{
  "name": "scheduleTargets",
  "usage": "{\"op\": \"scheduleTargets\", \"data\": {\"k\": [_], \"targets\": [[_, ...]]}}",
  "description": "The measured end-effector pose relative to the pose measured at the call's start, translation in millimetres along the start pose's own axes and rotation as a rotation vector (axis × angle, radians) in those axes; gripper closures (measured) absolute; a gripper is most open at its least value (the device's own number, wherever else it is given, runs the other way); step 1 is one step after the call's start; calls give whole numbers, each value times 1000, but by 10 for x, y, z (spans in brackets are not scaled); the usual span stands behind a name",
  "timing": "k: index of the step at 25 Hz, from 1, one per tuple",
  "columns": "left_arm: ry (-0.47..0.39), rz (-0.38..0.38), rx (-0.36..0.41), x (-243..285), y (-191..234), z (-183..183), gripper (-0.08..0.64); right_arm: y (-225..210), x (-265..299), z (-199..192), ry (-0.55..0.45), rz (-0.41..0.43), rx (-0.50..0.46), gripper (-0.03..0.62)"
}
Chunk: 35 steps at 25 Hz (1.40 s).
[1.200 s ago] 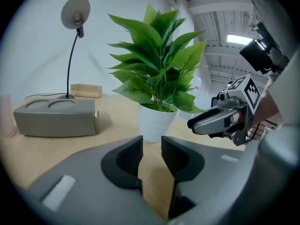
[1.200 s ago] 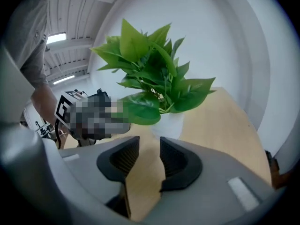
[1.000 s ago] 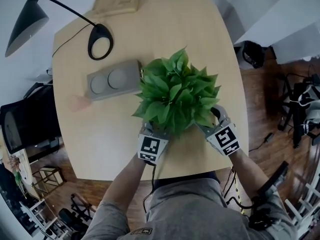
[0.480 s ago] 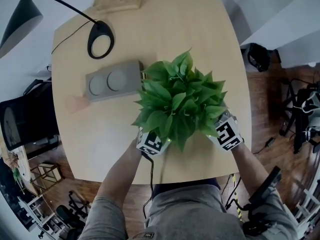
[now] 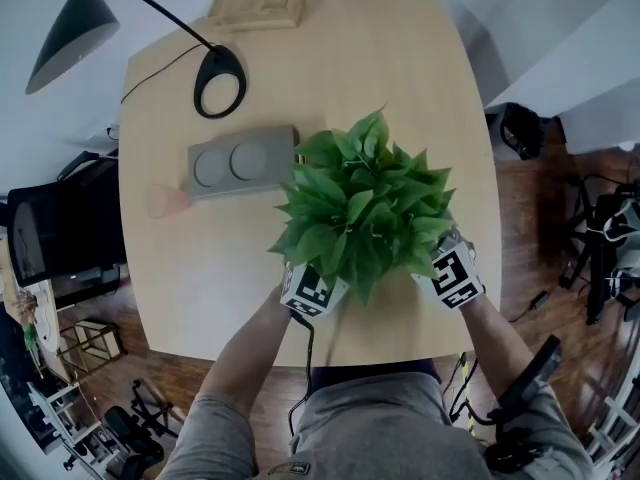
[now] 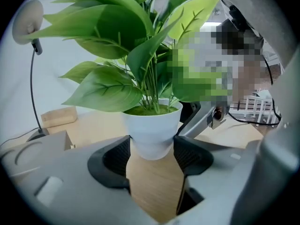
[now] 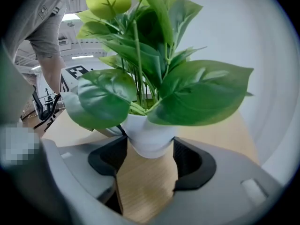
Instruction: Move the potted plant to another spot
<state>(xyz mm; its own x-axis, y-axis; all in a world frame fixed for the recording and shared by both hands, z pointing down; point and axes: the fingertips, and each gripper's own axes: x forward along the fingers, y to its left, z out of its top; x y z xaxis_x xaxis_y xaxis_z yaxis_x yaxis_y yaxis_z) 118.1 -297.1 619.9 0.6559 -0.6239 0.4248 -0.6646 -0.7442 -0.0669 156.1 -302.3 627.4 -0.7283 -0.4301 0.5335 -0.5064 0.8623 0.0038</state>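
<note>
The potted plant [image 5: 365, 203] stands near the front of the wooden table [image 5: 200, 268], its leaves hiding the white pot from above. My left gripper [image 5: 318, 283] reaches in under the leaves from the front left, my right gripper [image 5: 450, 273] from the front right. In the left gripper view the white pot [image 6: 152, 130] sits between the tips of my left gripper [image 6: 152, 156], both pads against its sides. The right gripper view shows the pot [image 7: 147, 137] held the same way by my right gripper [image 7: 149, 156]. Both pairs of jaws have just been closing with the pot between them.
A grey tray with two round hollows [image 5: 240, 160] lies just left of the plant. Behind it stands a black desk lamp [image 5: 220, 81], and a wooden block [image 5: 255, 5] lies at the far edge. A small pink thing [image 5: 165, 201] sits by the tray. The table's front edge [image 5: 330, 353] is close.
Both grippers have slid further in under the leaves toward the pot and rolled a little. The plant stands in the same spot beside the tray.
</note>
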Motion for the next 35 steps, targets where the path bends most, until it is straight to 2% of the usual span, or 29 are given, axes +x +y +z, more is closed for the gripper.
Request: {"op": "scheduleTargets", "data": {"k": [3, 7, 14, 21, 28, 35], "targets": [[-1, 11, -3, -175, -31, 148, 276, 98, -117, 176, -7, 7, -4, 279], [-44, 49, 16, -360, 121, 488, 276, 71, -219, 591, -57, 1, -57, 279], [-116, 103, 50, -887, 197, 1074, 278, 278, -522, 1255, -120, 6, -130, 281], [-142, 167, 70, -1407, 306, 1447, 281, 513, -676, 1796, -160, 8, -190, 282], [-148, 235, 76, -1765, 375, 1653, 282, 698, -745, 2180, -232, 62, -213, 282], [-113, 298, 58, -2013, 405, 1522, 284, 934, -623, 2250, -255, 133, -223, 284]]}}
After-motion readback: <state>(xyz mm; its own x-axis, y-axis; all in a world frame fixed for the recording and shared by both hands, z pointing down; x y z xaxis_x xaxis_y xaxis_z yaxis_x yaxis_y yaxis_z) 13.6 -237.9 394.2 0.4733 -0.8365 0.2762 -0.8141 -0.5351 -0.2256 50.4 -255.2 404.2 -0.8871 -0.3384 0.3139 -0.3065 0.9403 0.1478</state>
